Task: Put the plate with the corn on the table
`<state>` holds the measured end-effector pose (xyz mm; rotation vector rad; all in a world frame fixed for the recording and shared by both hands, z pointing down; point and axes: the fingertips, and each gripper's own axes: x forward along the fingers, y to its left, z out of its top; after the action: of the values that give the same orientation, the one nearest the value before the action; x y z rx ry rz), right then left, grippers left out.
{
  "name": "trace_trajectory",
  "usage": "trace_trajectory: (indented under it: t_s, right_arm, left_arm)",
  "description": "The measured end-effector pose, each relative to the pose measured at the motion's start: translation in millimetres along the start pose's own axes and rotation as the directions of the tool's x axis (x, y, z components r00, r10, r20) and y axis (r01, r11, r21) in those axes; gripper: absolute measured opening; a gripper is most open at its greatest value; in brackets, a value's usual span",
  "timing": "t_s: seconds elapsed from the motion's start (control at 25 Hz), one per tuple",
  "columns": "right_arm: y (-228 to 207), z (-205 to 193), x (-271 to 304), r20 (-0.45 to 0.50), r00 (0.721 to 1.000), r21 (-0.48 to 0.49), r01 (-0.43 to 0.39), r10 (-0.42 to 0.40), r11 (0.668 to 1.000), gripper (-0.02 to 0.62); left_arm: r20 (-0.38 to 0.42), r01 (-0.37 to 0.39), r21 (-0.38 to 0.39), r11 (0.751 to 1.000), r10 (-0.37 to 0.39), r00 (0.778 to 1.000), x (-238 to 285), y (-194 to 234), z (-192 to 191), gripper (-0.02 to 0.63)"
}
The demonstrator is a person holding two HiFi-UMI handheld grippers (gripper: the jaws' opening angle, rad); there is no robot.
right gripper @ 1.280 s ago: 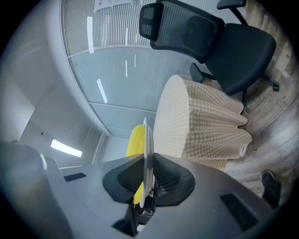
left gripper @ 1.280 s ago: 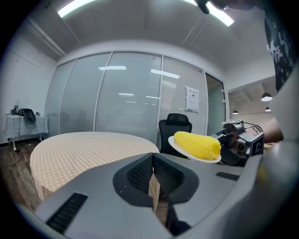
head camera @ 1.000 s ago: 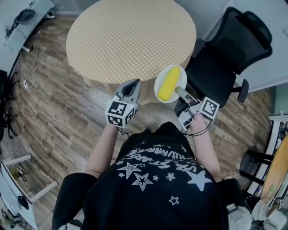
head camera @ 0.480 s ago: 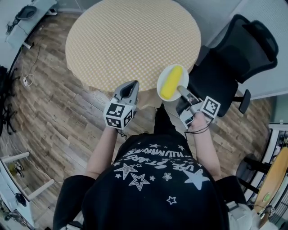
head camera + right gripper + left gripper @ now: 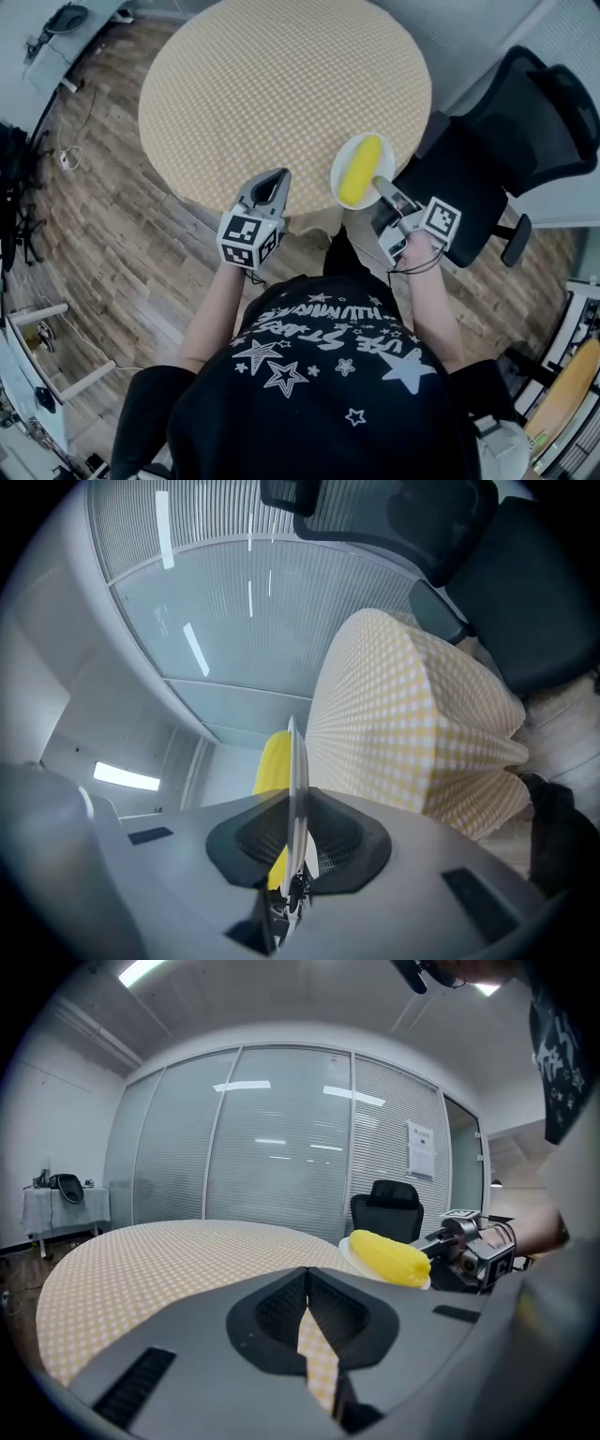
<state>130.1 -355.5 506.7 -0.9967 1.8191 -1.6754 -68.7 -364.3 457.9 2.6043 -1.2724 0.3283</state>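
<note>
Head view: 1 white plate (image 5: pixel 338 181) bearing 1 yellow corn cob (image 5: pixel 359 171), held at the near right edge of the round checked table (image 5: pixel 281 84); its near rim is pinched in the closed jaws of the right gripper (image 5: pixel 380 186), and the corn lies just beyond the fingertips, clear of them. Right gripper view: plate (image 5: pixel 292 761) seen edge-on, clamped between the 2 fingers (image 5: pixel 342 841), corn (image 5: pixel 273 761) showing on its left side. Left gripper (image 5: pixel 276 177): jaws together with nothing in them, at the table's near edge, left of the plate and apart from it; 1 black office chair (image 5: pixel 506 122) stands at the table's right.
</note>
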Motion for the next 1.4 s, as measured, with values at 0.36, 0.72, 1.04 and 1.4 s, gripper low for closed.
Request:
trace_trajectory:
  t_s: [0.36,0.72,1.04,1.4]
  right_arm:
    - [-20,51,34,-0.067,0.998,0.0,0.013,-0.013,1.0,0.049]
    - [-53,87,55,-0.091,0.995,0.05,0.054,-0.049,0.997,0.049]
    - [-85,107,77,-0.131,0.989,0.086,0.084,-0.072,0.993,0.049]
    - [-101,110,97,-0.168,0.979,0.083,0.128,-0.113,0.988,0.049]
  left_arm:
    - [-0.003,-0.04,-0.005,0.999,0.04,0.999,56,8,20,0.008]
    - [-0.031,-0.084,-0.015,0.996,0.083,0.996,87,13,23,0.008]
    - [-0.066,-0.139,-0.028,0.99,0.137,0.988,110,25,18,0.008]
    - [-0.089,-0.17,-0.034,0.985,0.167,0.982,126,30,17,0.008]
